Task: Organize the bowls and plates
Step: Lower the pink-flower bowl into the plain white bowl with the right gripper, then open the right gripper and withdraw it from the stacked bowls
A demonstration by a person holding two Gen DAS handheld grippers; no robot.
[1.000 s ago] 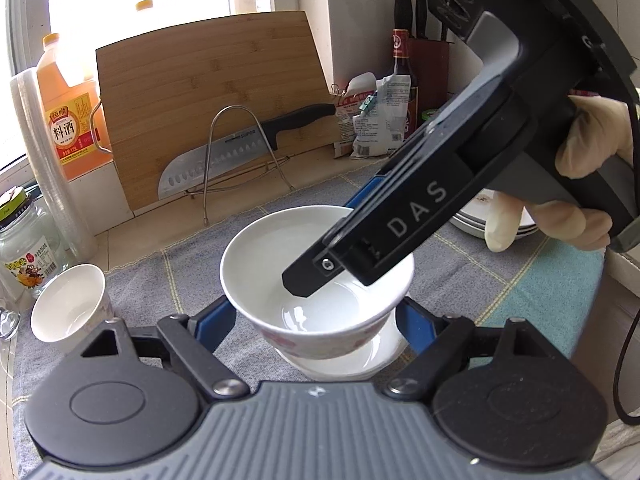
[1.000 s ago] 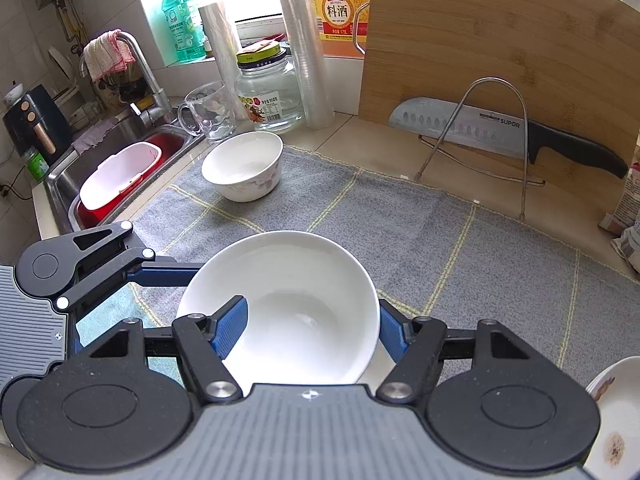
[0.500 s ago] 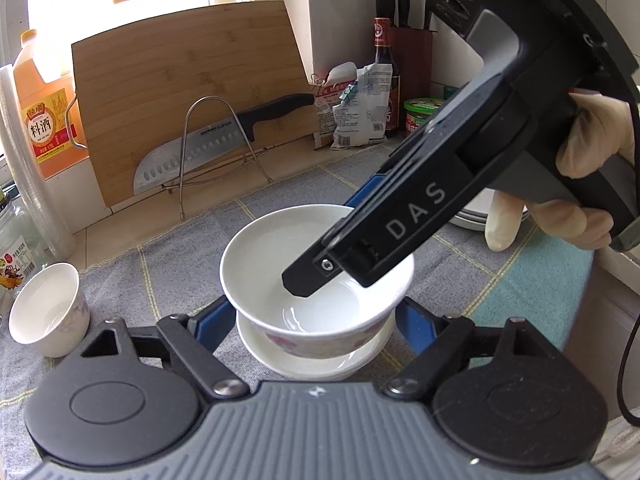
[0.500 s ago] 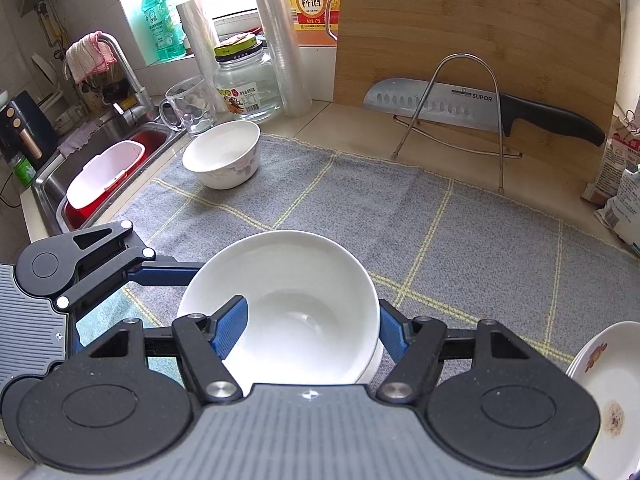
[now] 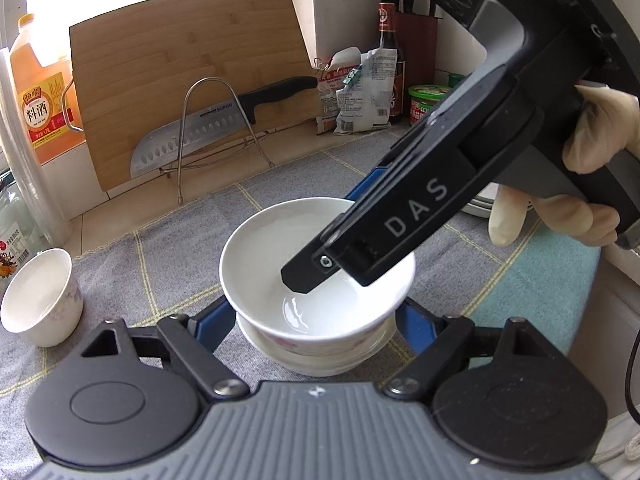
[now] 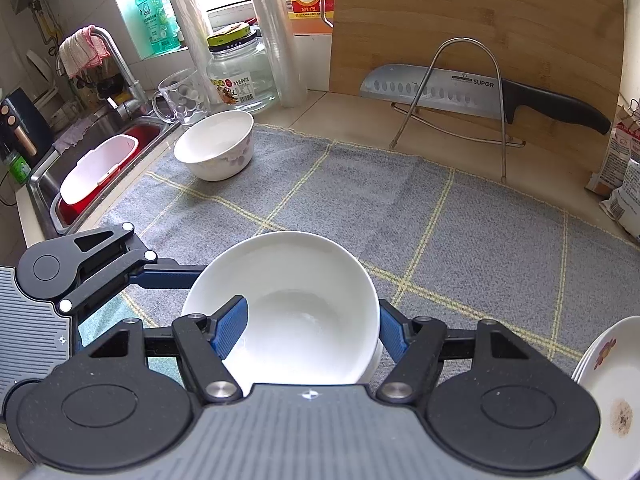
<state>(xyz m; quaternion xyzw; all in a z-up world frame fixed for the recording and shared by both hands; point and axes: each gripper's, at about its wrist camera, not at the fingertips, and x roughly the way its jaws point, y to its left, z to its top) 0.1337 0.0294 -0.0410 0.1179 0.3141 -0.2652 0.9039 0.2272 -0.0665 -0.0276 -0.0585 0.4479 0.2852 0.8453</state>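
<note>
Bowl (image 5: 316, 280) pinched by my right tool (image 6: 310, 330) has sunk onto the plate (image 5: 320, 362), nearly stacked; my left tool (image 5: 316, 322) stays spread around both.

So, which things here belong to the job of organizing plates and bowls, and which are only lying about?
Belong to the job:
- white bowl, with the right gripper at its rim
- bowl underneath
- small bowl
- plate stack

Only lying about:
- knife
- cutting board
- glass jar

Glossy, smooth white ceramic bowl (image 6: 296, 312) resting on a matt, coarsely woven grey cloth mat (image 6: 360, 208). Behind the mat: bamboo-grained wooden cutting board (image 6: 480, 16), bare wire metal rack (image 6: 468, 92), and brushed-steel knife (image 6: 440, 88) with matt black handle.
</note>
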